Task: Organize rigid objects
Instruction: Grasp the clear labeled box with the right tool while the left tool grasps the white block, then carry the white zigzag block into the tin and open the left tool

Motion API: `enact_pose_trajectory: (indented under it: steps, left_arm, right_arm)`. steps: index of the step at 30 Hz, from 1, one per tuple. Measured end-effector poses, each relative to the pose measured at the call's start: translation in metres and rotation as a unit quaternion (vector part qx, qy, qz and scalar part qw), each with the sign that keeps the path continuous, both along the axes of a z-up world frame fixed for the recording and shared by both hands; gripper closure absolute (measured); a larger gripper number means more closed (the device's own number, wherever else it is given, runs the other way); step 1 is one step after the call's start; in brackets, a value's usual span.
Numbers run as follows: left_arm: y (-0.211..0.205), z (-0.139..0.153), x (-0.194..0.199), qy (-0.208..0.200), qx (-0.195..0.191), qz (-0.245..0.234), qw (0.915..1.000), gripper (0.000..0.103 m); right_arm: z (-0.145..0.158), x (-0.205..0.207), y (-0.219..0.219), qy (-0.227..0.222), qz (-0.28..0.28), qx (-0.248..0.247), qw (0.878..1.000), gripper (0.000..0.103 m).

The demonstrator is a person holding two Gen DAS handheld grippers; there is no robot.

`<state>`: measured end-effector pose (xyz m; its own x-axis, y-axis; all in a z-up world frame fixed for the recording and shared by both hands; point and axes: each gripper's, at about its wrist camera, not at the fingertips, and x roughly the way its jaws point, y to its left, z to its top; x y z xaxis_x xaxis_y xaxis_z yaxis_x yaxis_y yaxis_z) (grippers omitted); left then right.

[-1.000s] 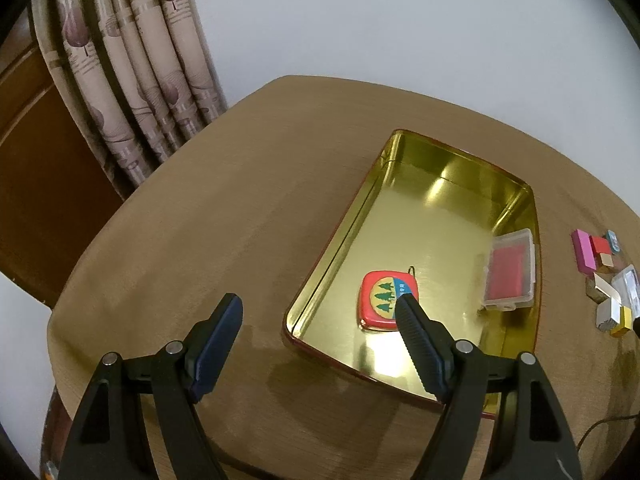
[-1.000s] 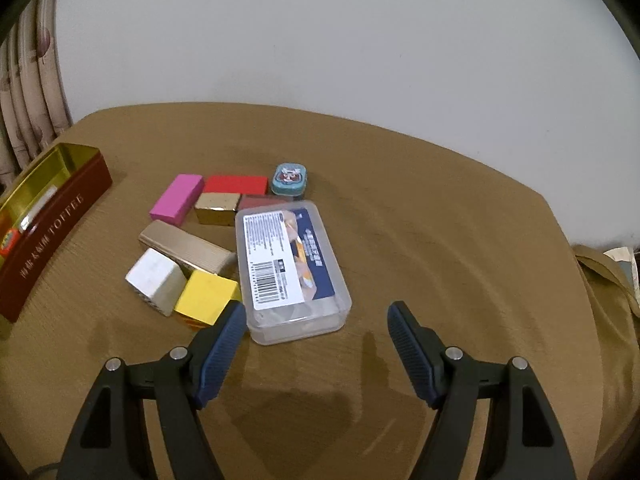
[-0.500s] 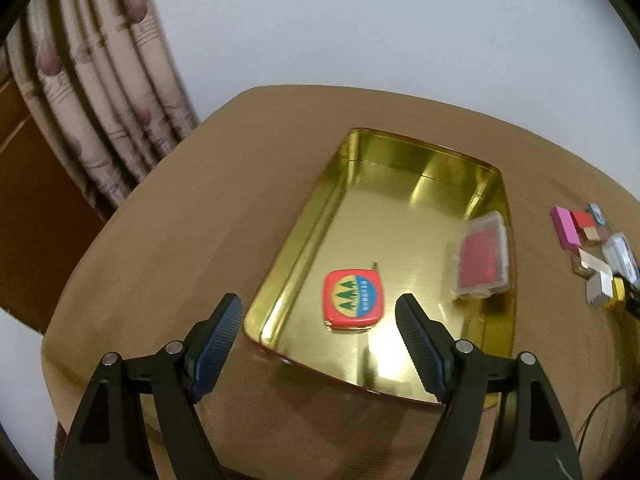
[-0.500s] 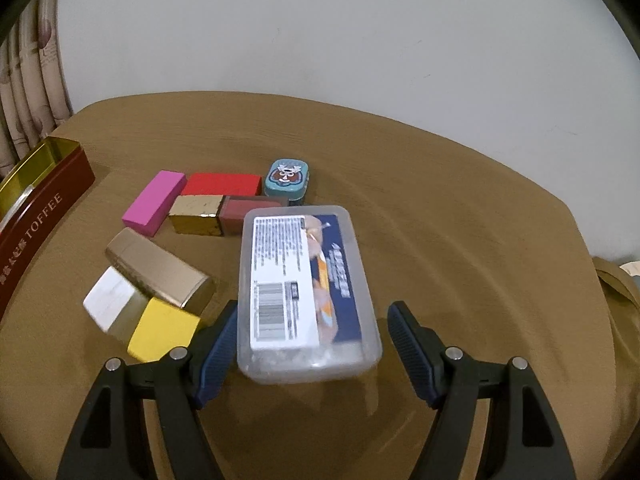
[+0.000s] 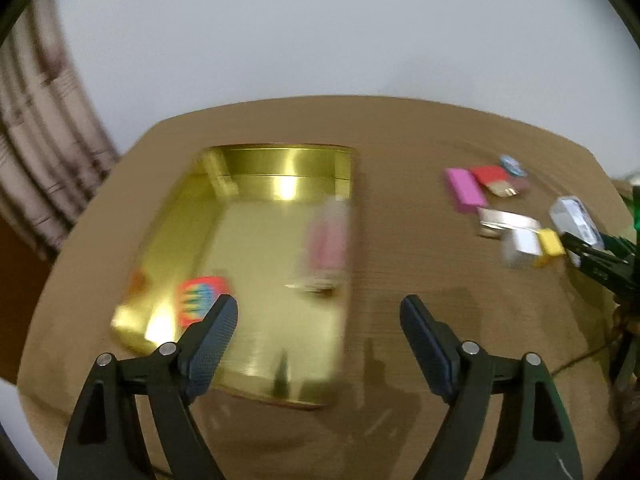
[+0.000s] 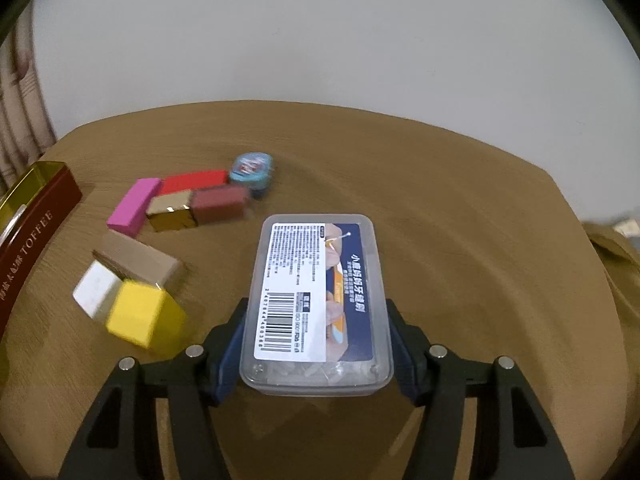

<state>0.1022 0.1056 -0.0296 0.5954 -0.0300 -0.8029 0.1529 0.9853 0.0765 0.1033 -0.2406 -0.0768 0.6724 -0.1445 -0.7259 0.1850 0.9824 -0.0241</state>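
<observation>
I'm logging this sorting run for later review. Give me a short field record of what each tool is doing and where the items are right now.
right tool: jaws closing around the clear plastic box, which sits between the pads
left tool: jaws opening, nothing between them, above the gold tin
in tin: red round-cornered item; a blurred clear case with pink inside
on table: pink block, red block, gold block, yellow block, white block, small blue tin
image quality: left view motion-blurred
</observation>
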Motion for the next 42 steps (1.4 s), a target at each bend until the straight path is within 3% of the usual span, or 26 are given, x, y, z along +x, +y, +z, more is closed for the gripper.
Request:
enact_pose_trajectory:
  steps: [9,15,19,22,26,37,39,42]
  left_arm:
    - [-0.105,-0.013,0.015,0.039,-0.033,-0.097,0.9940,0.022]
    - [-0.143,-0.030,0.028,0.068,-0.041,-0.119,0.9897,0.028]
    - [-0.155,-0.037,0.036,0.075,-0.040,-0.126,0.9884,0.038]
    - [-0.162,-0.042,0.041,0.081,-0.043,-0.128,0.9875,0.039]
    - [-0.166,-0.043,0.047,0.077,-0.039,-0.129,0.9878,0.052]
    - [-0.179,-0.055,0.062,0.094,-0.053,-0.125,0.9863,0.068]
    - [-0.180,-0.057,0.063,0.097,-0.050,-0.123,0.9864,0.077]
    - [-0.181,-0.057,0.063,0.090,-0.047,-0.124,0.9871,0.077]
  right_arm:
    - [-0.007,-0.048,-0.005,0.001,-0.012,-0.006,1.000,0.040]
    - [-0.008,-0.054,-0.014,0.008,-0.017,0.010,1.000,0.040]
    - [-0.007,-0.054,-0.018,0.007,-0.017,0.013,1.000,0.040]
    - [-0.006,-0.055,-0.019,0.007,-0.017,0.014,1.000,0.040]
    - [-0.005,-0.055,-0.022,0.007,-0.017,0.018,1.000,0.039]
    - [-0.004,-0.058,-0.023,0.007,-0.017,0.019,1.000,0.038]
    - [-0.004,-0.058,-0.023,0.007,-0.017,0.020,1.000,0.038]
    - [-0.004,-0.057,-0.023,0.007,-0.017,0.021,1.000,0.038]
